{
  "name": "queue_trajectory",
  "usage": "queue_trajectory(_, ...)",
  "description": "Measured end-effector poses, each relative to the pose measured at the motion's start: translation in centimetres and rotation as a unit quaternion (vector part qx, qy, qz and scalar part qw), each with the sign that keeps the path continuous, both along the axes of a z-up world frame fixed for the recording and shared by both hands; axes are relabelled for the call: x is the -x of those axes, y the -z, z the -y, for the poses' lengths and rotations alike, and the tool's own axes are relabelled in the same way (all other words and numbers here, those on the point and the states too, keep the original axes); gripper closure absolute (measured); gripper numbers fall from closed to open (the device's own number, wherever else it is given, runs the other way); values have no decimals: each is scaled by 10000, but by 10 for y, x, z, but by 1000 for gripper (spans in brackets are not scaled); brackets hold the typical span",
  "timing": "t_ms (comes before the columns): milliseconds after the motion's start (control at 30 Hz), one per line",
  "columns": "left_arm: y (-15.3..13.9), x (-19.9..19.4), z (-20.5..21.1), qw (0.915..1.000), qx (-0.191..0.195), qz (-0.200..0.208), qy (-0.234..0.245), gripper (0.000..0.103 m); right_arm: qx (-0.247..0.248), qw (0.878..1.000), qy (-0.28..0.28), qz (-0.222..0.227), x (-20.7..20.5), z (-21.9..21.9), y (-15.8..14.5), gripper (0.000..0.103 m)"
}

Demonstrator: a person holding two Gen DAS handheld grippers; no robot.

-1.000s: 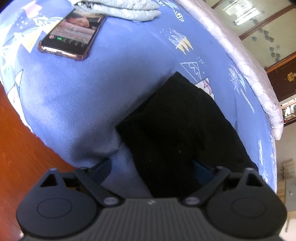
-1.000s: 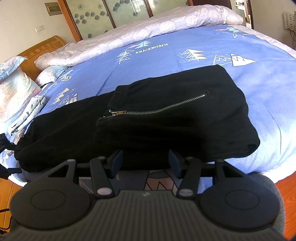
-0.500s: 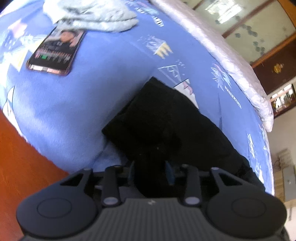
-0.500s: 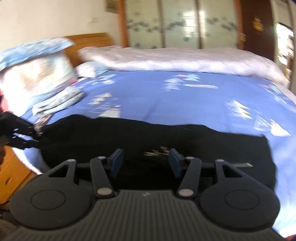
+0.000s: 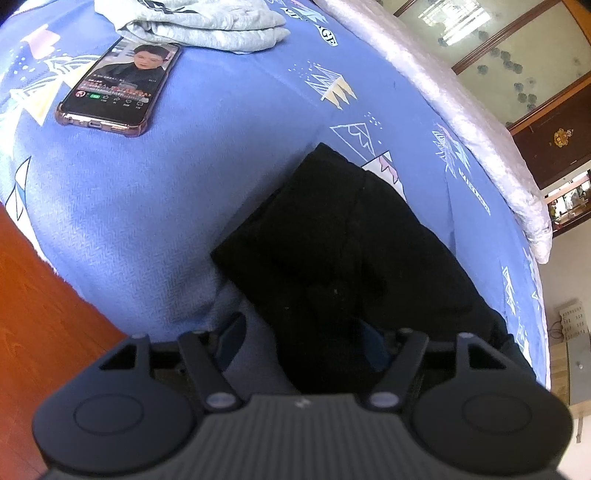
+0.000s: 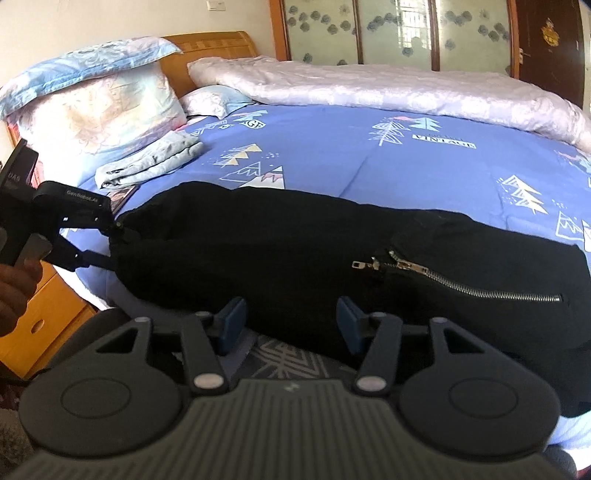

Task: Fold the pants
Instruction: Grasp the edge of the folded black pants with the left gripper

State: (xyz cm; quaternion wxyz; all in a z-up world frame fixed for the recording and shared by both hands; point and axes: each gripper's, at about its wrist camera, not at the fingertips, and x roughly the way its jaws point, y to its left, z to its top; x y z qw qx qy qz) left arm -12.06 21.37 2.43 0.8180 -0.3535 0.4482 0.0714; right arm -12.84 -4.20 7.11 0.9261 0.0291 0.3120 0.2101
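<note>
a: starting at the left, what's there?

b: in the right wrist view a hand [image 6: 14, 291] at the left edge holds the left gripper [image 6: 114, 242], a black two-finger tool. its tips sit at the left end of the black fabric pants [image 6: 295, 251], right at the hem.

a: is it pinching the hem?

b: its jaws are opening. in the left wrist view the fingers [image 5: 232, 332] stand apart, and the end of the black fabric pants [image 5: 332, 236] lies between them with the pads clear of it, as far as the dark cloth lets me see.

a: and behind that gripper?

b: a folded pale grey garment [image 6: 151, 164] lies on the blue bed sheet printed with mountains and trees [image 6: 332, 147], with a floral pillow [image 6: 92, 99] and a wooden headboard [image 6: 207, 44] further back. in the left wrist view a smartphone in a pink-edged case [image 5: 118, 85], screen lit, lies face up just beside that grey garment [image 5: 207, 22], well apart from the pants.

a: the middle?

b: the pants stretch as a long folded band along the near edge of the bed. a pale lilac quilt [image 6: 388, 88] is bunched along the far side.

a: and the right?

b: a silver metal zipper [image 6: 454, 277] runs slantwise on the right part of the pants. the right gripper [image 6: 288, 325] hovers at the near edge, its blue-padded fingers [image 6: 347, 321] spread, with nothing gripped; the pants' edge lies just beyond the tips.
</note>
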Motion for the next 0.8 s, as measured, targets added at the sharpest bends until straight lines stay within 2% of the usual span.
queue_trajectory(167,3,-3,-1,10000,11,47,0,41,5,10000,-6,3,2,-1,0,46)
queue_trajectory(200,2,-2,-1,10000,-9,77,15,46,-2,10000,0,-1,2,-1,0,46)
queue_trajectory(267,-1,-1,-1,9995,136,213,168,77,-16,10000,10,-13,2,1,1,46)
queue_trajectory(300,-3,0,-1,9992,243,282,169,78,-16,10000,14,-15,2,1,1,46)
queue_trajectory(400,-11,3,0,9984,131,497,238,80,7,10000,3,16,1,2,0,46)
queue_trajectory(567,-8,3,-3,9986,230,436,196,80,207,9990,-284,261,-2,-10,-8,46)
queue_trajectory(733,-19,2,5,9979,76,582,280,81,252,9948,-902,409,-14,-34,-20,46)
queue_trajectory(800,-26,3,10,9971,-86,670,351,81,291,9900,-1300,461,-21,-51,-26,39)
